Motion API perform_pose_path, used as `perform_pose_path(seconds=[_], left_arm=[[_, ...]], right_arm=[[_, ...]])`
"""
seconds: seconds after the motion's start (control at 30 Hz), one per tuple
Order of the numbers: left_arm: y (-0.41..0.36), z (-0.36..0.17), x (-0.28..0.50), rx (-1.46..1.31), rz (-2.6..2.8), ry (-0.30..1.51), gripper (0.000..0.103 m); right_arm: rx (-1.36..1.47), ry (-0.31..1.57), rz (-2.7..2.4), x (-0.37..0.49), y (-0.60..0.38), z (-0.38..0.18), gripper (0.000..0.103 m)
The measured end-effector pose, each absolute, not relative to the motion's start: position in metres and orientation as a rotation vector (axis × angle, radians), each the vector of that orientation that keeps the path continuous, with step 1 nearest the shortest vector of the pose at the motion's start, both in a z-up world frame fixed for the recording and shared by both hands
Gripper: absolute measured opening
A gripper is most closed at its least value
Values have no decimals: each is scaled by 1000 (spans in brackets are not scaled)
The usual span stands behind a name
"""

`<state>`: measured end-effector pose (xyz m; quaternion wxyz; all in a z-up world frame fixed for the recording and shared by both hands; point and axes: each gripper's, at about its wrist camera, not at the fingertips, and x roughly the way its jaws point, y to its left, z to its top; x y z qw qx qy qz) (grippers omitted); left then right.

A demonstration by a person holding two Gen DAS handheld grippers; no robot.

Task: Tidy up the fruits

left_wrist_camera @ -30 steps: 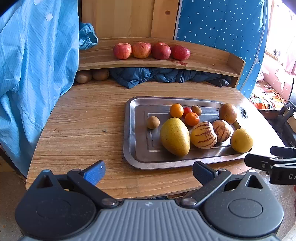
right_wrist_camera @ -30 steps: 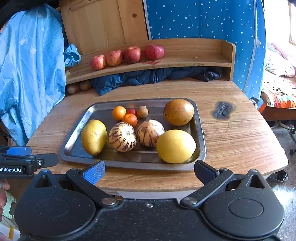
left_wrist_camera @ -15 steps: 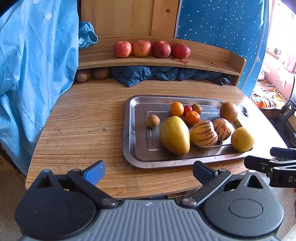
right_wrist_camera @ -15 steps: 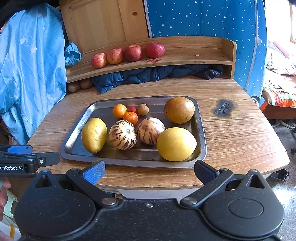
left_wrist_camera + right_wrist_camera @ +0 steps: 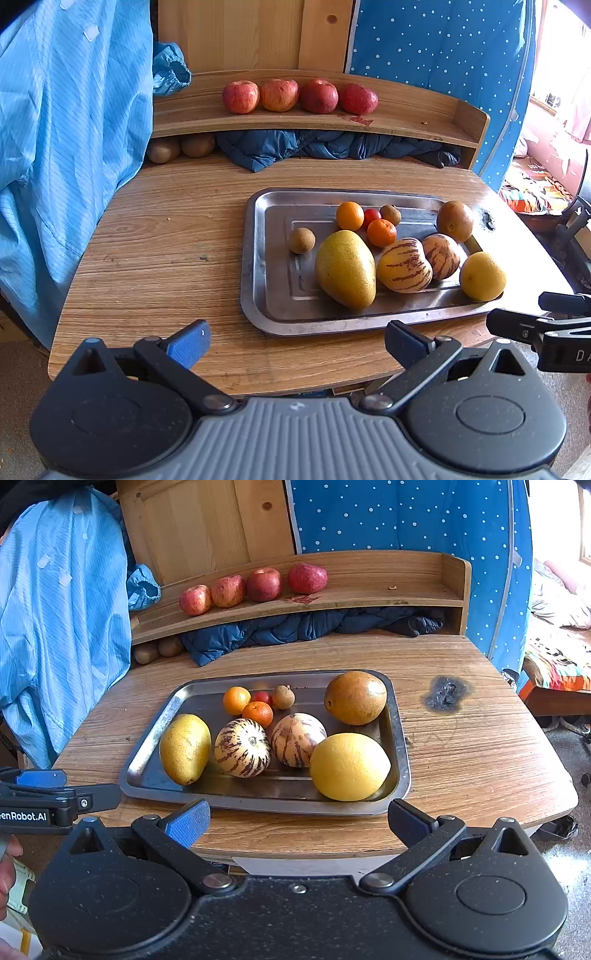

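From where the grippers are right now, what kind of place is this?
Probably a lived-in room at home, not a lab: a wooden table with a small shelf holding apples, a tray of fruit, and bedding at the right.

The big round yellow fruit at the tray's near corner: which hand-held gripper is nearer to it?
Right. The right hand-held gripper hangs open just off the table edge, facing the yellow fruit. The left hand-held gripper, also open, sits further left, opposite the tray's other end.
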<state>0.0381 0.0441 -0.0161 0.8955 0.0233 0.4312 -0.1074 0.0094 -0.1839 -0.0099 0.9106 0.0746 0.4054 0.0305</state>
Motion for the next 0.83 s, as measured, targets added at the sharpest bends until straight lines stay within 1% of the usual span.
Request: perform_pose_path(seconds=[0.83], left_arm=[[44,-13,40,41,-226,869,102]], right_arm=[[154,837,61,12,-186,-12,102]])
